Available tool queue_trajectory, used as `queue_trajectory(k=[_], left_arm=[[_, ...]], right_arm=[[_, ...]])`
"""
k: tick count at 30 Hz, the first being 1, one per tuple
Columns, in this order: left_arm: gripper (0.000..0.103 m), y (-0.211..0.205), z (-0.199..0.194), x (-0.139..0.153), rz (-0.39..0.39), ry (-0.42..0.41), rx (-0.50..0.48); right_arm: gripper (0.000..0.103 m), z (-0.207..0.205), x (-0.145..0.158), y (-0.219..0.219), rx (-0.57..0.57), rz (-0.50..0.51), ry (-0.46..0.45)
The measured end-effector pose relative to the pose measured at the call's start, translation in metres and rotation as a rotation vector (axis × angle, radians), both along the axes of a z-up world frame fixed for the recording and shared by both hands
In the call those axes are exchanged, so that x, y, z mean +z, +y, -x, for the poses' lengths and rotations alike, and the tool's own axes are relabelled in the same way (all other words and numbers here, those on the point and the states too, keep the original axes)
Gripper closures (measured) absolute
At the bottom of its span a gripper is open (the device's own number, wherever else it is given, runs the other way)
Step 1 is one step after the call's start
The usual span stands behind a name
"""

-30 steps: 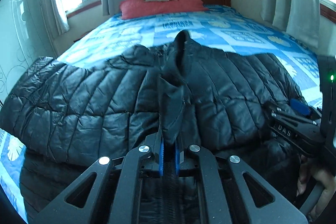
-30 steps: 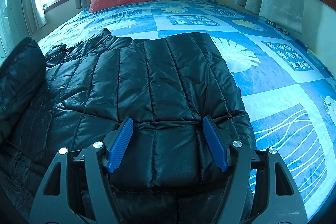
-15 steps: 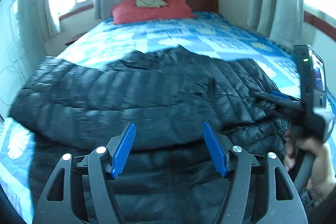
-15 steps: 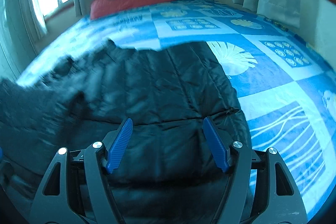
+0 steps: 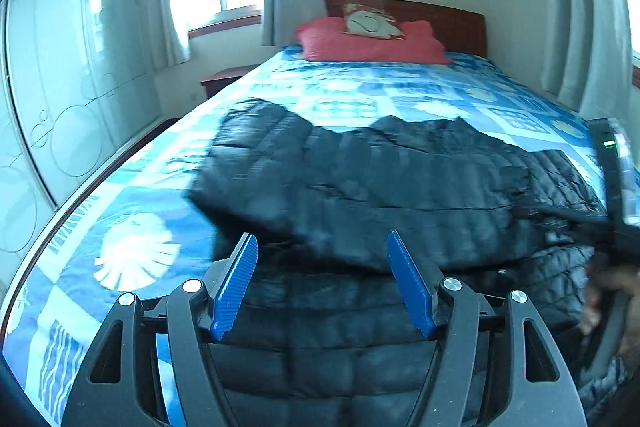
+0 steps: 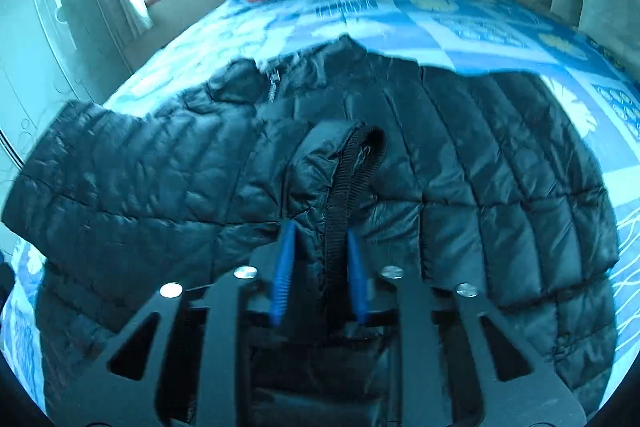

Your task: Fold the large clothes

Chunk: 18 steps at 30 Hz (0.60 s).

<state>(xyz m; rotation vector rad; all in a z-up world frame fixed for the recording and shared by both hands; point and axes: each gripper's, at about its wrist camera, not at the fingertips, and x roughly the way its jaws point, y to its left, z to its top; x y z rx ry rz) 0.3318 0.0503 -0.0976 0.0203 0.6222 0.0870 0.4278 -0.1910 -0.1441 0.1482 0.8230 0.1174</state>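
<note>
Black puffer jacket (image 5: 400,187) spread on bed (image 5: 132,227). Left tongs (image 5: 322,285) released above near hem. Right tongs (image 6: 320,267) clenched on jacket's ribbed edge.

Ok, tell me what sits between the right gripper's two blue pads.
A bunched fold of the black puffer jacket, including its ribbed black edge, is pinched in the right gripper; the right wrist view shows it.
</note>
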Motion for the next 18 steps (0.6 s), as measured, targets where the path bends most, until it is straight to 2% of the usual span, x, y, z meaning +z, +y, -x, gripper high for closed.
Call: queue_trajectory(k=[4, 9, 14, 16, 18], left_arm=[[0.036, 0.025, -0.003, 0.001, 0.028, -0.007, 0.038], [0.036, 0.042, -0.013, -0.003, 0.061, 0.007, 0.071], [0.036, 0.045, -0.032, -0.011, 0.039, 0.034, 0.081], [0.036, 0.044, -0.043, -0.013, 0.021, 0.042, 0.074], [0.036, 0.043, -0.054, -0.014, -0.006, 0.053, 0.072]], right_arm=[[0.084, 0.005, 0.024, -0.033, -0.071, 0.063, -0.067], [0.084, 0.005, 0.027, -0.079, -0.154, 0.138, -0.074], [0.083, -0.007, -0.002, -0.111, -0.192, 0.128, 0.027], [0.078, -0.014, -0.017, -0.113, -0.185, 0.141, 0.076], [0.07, -0.013, -0.015, -0.109, -0.19, 0.146, 0.073]])
